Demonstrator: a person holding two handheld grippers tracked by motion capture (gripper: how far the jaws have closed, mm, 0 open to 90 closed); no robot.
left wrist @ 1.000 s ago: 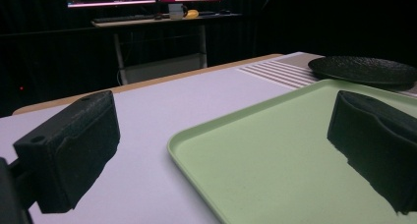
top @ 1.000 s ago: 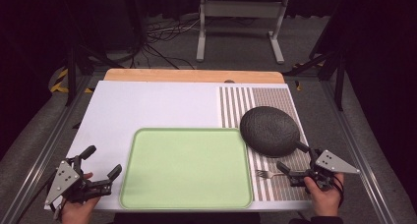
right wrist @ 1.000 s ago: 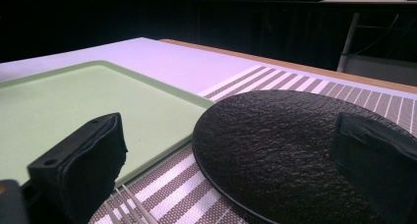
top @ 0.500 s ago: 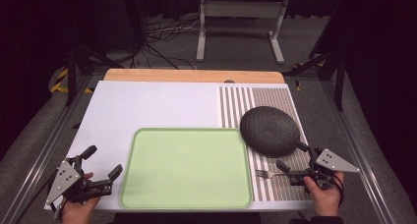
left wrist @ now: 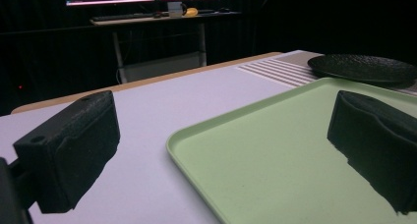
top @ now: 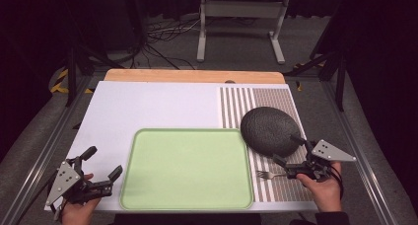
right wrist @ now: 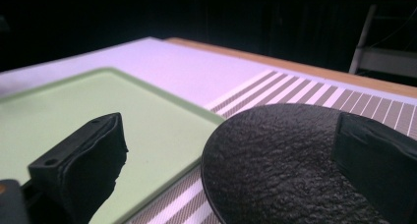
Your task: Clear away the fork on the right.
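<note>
Both grippers' fingers (top: 104, 162) wide apart, empty

Rough matt black plate (top: 270, 131), smooth matt green tray (top: 187, 168)

left tongs (top: 102, 163): black jaws, grey triangular plate | right tongs (top: 287, 151): black jaws, grey triangular plate with dark dots

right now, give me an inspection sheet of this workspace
surface: white table with a striped mat at its right
job's things: black plate on the mat, overlapping the green tray; fork on the mat beside the tray
clutter: nothing seen
grippers: left hand-held gripper open, empty, left of the tray; right hand-held gripper open at the plate's near rim
cables: bundle on the floor beyond the table
surroundings: grey metal stand, dark room
</note>
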